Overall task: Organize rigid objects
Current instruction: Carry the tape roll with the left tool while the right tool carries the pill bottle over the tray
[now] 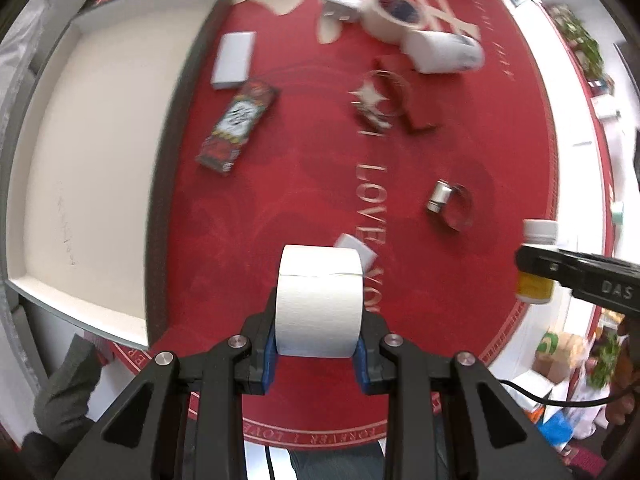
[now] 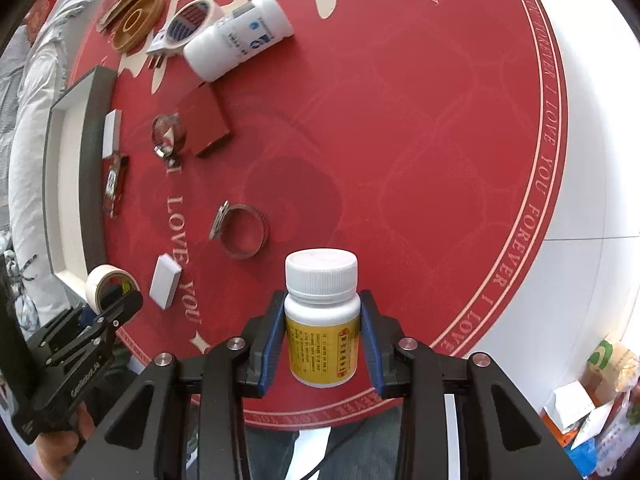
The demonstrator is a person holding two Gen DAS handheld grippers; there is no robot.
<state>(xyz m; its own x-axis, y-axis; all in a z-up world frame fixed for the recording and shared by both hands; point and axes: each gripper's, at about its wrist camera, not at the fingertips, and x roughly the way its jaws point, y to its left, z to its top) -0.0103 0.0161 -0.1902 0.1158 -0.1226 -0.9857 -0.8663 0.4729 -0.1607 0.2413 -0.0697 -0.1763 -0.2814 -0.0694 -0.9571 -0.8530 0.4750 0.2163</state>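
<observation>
My left hand-held gripper (image 1: 319, 354) pinches a white tape roll (image 1: 320, 300), axis crosswise between the pads. The grey-rimmed tray (image 1: 168, 184) fills the left of that frame, nearer this hand. My right hand-held gripper (image 2: 323, 344) clamps an upright pill bottle (image 2: 322, 316), the tray well off at its frame's left.

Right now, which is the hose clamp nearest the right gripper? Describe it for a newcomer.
On the red tablecloth, look just beyond the yellow-labelled pill bottle held by the right gripper. The metal hose clamp lies there, right of the small white block. Unlike the farther clamp, no box adjoins it.
</observation>
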